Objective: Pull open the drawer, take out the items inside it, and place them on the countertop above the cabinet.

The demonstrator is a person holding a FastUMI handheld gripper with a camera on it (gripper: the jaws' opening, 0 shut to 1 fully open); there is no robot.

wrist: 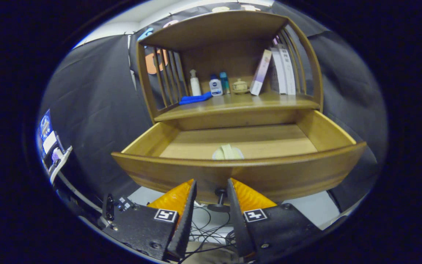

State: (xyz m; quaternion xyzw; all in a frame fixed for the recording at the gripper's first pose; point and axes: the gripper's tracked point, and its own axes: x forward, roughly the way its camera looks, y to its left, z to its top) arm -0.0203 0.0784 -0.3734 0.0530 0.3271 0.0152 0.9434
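The wooden cabinet's drawer (238, 172) stands pulled far out, just ahead of my fingers. Inside it, against the front wall, lies a pale cream folded item (228, 152), partly hidden by the drawer's front edge. The drawer's dark knob (218, 200) hangs under the front panel, between my two fingers. My gripper (212, 181) is open, with a gap on the left side of the knob, so the fingers do not press on it. The countertop (240, 102) lies above and beyond the drawer.
On the countertop stand a white pump bottle (195, 83), a white-and-blue bottle (215, 86), a teal bottle (225, 83), a small cream jar (240, 86), a blue cloth (195, 98) and leaning boxes (274, 71). Cables (207, 229) lie on the floor below.
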